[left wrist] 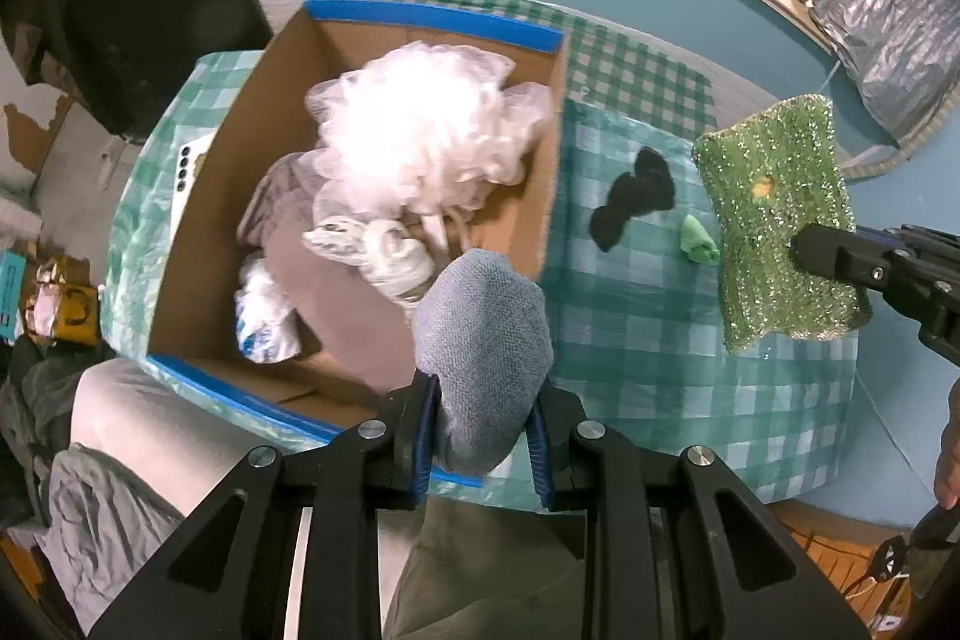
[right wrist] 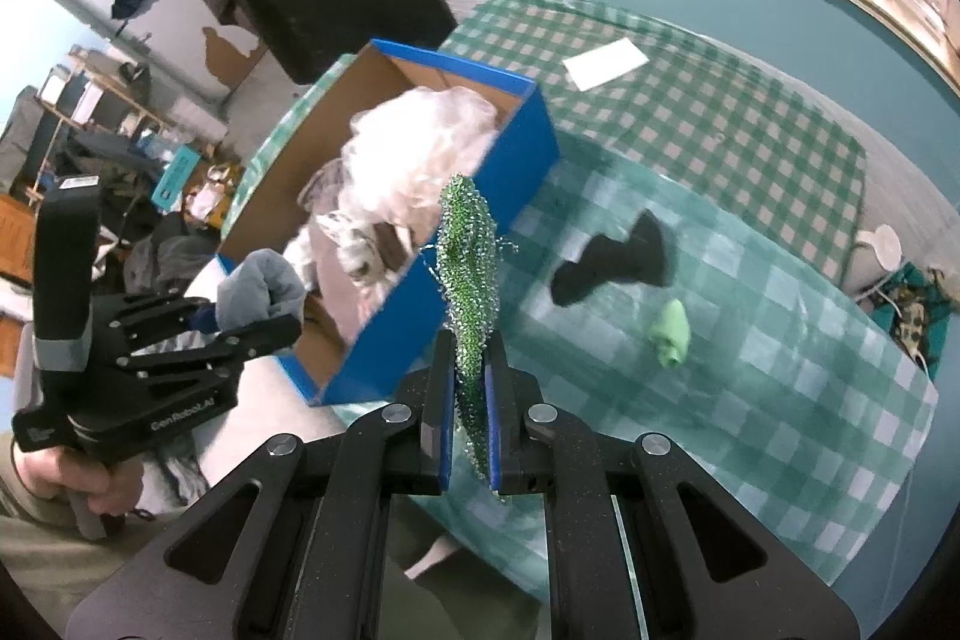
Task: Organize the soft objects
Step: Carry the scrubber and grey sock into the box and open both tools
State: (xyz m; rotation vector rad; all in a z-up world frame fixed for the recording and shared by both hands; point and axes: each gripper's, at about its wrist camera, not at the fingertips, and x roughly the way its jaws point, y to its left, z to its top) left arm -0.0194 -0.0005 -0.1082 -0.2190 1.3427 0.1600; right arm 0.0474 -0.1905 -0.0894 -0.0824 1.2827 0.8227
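**Two hand-held grippers each clamped on a soft item above a checked table**

The left hand-held gripper [left wrist: 486, 436] was closed tight around a rolled blue-grey cloth [left wrist: 483, 340], which bulged out between its blue pads. It was held above the near edge of an open cardboard box [left wrist: 543, 196] with blue outer walls. In the right wrist view the same left hand-held gripper [right wrist: 258, 316] appeared at the left, the cloth bundle [right wrist: 261, 289] sticking up from its jaws and a person's hand [right wrist: 90, 484] gripping its handle below.

The right hand-held gripper [right wrist: 468, 394] was closed narrowly on a green glittery scrubbing sponge [right wrist: 471, 274], seen edge-on and standing upright between the pads. From the left wrist view the sponge [left wrist: 774, 214] showed its broad face, pinched at one edge by the right hand-held gripper [left wrist: 810, 250] and held above the table to the right of the box.

Inside the box lay a large white mesh bath puff [left wrist: 420, 124], some grey fabric [left wrist: 288, 202] and a crumpled white plastic bag [left wrist: 264, 316].

The table [left wrist: 660, 370] carried a green and white checked cloth. On it, to the right of the box, lay a black sock [left wrist: 633, 196] and, near it, a small pale green soft item [left wrist: 699, 241]. The two were apart. A white paper sheet [right wrist: 606, 64] lay farther back on the table.
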